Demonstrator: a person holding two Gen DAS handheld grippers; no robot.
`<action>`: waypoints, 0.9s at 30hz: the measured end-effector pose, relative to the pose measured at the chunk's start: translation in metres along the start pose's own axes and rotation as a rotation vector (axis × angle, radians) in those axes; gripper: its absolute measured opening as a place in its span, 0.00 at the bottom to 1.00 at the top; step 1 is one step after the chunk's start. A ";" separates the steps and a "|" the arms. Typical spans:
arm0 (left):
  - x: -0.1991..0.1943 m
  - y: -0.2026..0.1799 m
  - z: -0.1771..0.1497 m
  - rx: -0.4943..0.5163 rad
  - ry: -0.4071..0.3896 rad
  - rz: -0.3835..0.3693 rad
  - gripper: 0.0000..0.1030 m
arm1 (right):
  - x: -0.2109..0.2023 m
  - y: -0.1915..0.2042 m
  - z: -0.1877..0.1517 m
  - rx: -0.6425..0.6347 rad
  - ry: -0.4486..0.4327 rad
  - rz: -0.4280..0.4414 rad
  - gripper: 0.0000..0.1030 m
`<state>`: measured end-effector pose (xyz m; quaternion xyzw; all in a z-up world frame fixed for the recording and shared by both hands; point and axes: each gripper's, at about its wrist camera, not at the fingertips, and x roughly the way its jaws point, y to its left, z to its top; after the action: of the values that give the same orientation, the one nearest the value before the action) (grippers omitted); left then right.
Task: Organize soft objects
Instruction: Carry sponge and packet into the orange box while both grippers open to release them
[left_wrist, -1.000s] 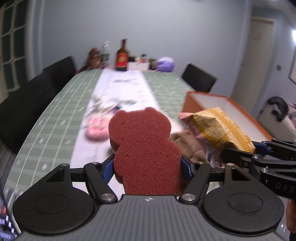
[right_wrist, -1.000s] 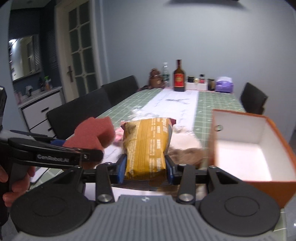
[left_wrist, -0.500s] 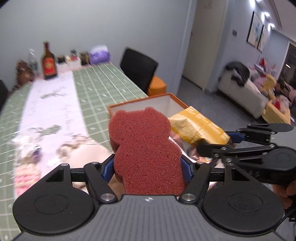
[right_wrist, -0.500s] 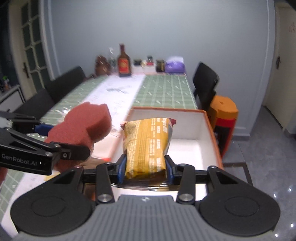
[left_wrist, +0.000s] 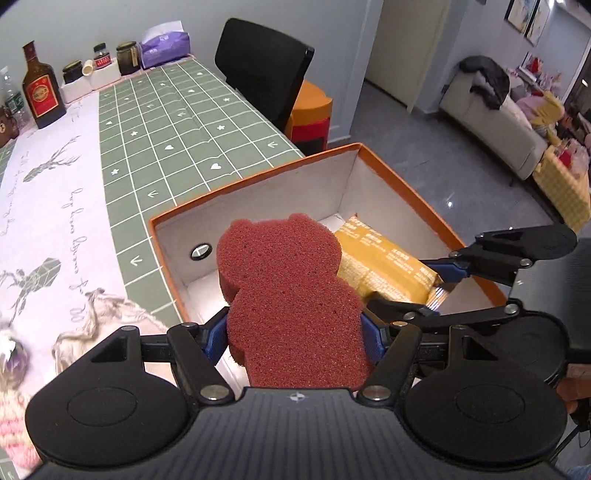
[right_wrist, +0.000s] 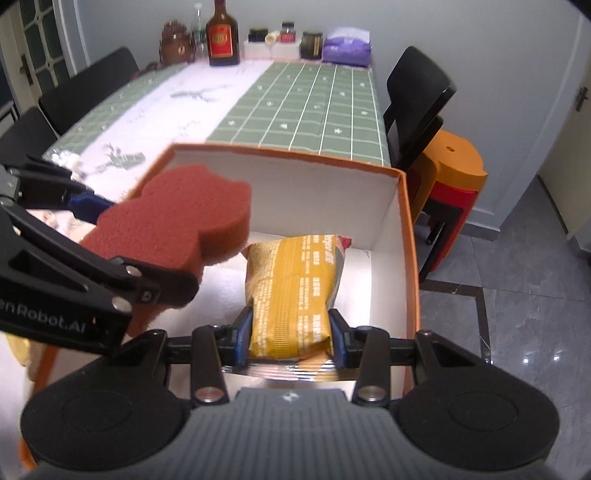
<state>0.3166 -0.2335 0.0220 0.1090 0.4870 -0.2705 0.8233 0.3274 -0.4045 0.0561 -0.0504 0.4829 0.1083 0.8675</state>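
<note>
Left claw (left_wrist: 295, 334) is clamped on a dark-red bear-shaped foam sponge (left_wrist: 291, 295), blue pads pressing its lower sides, jaws fairly wide because the sponge is broad. The sponge is held up over the near-left part of an open orange cardboard box with white inside (left_wrist: 258, 199), not touching the box floor as far as I can tell. Right claw (right_wrist: 291, 334) is closed about halfway on a crinkly yellow snack packet (right_wrist: 295, 288), pads squeezing its lower end; the packet's top end points toward the far wall of the box and sits low inside it, whether it touches the floor I cannot tell. In the right wrist view the sponge (right_wrist: 177, 225) sits just left of the packet, slightly higher, the two near each other but apart. The box stands at the near right corner of the surface, a long table with a green grid cloth (left_wrist: 166, 110) and a white runner. At the far edge: a brown liquor bottle with a red label (right_wrist: 221, 33), small jars, a purple tissue pack (right_wrist: 347, 46). A black chair (left_wrist: 266, 70) stands at the right edge, orange stool beside it.
</note>
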 end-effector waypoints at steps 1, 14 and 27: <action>0.005 -0.001 0.003 0.005 0.009 0.009 0.78 | 0.006 0.000 0.002 -0.011 0.010 -0.001 0.40; 0.034 -0.003 0.011 0.058 0.012 0.119 0.86 | 0.042 0.011 0.009 -0.139 0.063 -0.060 0.40; 0.027 -0.006 0.005 0.051 0.007 0.099 0.88 | 0.033 0.042 -0.002 -0.328 0.096 -0.124 0.74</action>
<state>0.3271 -0.2495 0.0014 0.1550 0.4769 -0.2412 0.8309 0.3327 -0.3595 0.0283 -0.2261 0.4955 0.1293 0.8286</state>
